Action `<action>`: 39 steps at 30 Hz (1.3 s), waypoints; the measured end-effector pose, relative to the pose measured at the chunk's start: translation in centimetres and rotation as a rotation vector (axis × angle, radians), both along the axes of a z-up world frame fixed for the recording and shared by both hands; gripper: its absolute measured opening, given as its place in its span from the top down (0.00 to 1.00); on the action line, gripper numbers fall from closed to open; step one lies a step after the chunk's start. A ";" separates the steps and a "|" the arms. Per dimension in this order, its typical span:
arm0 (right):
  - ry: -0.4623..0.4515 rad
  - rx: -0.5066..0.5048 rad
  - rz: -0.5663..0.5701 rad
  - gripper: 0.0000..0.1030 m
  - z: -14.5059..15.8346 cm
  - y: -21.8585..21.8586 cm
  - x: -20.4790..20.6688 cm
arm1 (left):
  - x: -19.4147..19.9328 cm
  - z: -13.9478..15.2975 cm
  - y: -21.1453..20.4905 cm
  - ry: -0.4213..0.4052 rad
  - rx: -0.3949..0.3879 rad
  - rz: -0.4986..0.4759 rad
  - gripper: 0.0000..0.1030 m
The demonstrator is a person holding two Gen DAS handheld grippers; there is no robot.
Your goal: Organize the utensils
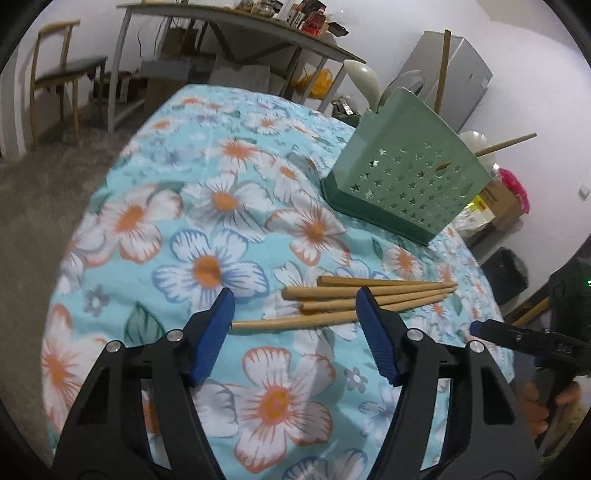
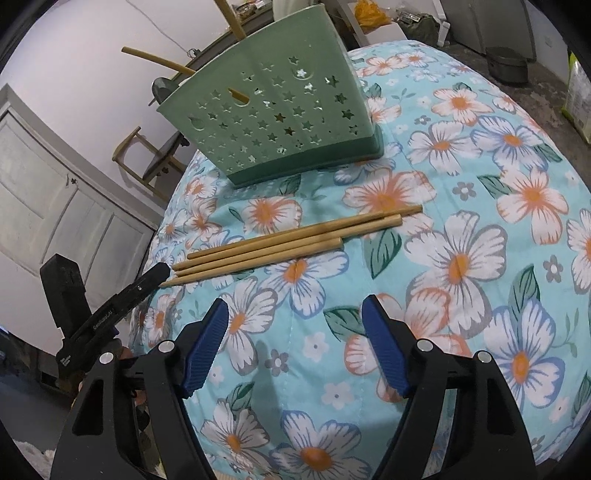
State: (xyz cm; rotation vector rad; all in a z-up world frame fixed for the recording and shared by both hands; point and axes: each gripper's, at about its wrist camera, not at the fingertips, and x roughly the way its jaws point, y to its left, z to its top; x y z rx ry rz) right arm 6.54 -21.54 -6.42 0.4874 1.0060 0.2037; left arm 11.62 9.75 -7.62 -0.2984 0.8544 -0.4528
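Note:
Several wooden chopsticks lie side by side on the floral cloth, also in the right wrist view. A green utensil holder with star cut-outs stands behind them, with wooden sticks and a pale spoon in it; it also shows in the right wrist view. My left gripper is open, just above the near chopsticks, and its tip shows in the right wrist view. My right gripper is open and empty, short of the chopsticks; it appears at the right edge of the left wrist view.
The table is covered by a light-blue flowered cloth. Beyond it stand a wooden chair, a grey table with clutter, cardboard boxes and a black bin. A white door is at the left.

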 end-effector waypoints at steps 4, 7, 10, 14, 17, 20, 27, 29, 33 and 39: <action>-0.009 0.009 -0.005 0.29 0.3 -0.3 -0.1 | -1.0 0.0 0.6 0.033 -0.098 -0.037 0.38; -0.021 0.007 -0.001 0.29 0.7 -0.2 -0.4 | -2.2 0.0 1.0 0.049 -0.156 -0.065 0.38; -0.024 0.009 0.000 0.29 0.8 -0.2 -0.8 | -3.5 -0.1 0.6 0.071 -0.171 -0.105 0.38; -0.032 0.011 -0.007 0.29 1.1 -0.3 -1.2 | -5.5 0.4 -0.2 0.057 -0.119 -0.150 0.38; -0.044 0.004 -0.023 0.29 1.5 -0.7 -1.5 | -7.0 1.7 -0.8 -0.008 -0.041 -0.153 0.37; -0.058 0.002 -0.044 0.29 1.8 -1.4 -1.8 | -7.8 3.6 -1.8 -0.106 0.025 -0.181 0.37; -0.055 0.025 -0.082 0.29 1.0 -3.0 -2.3 | -5.7 6.1 -7.3 -0.205 0.160 -0.292 0.37; -0.058 0.033 -0.088 0.29 0.9 -3.4 -2.2 | -5.2 6.2 -9.1 -0.218 0.196 -0.330 0.39; -0.068 0.054 -0.098 0.29 0.8 -4.3 -2.2 | -3.9 5.5 -13.5 -0.210 0.289 -0.411 0.49; -0.069 0.092 -0.104 0.29 0.1 -5.8 -2.1 | -2.5 3.9 -18.3 -0.167 0.361 -0.527 0.70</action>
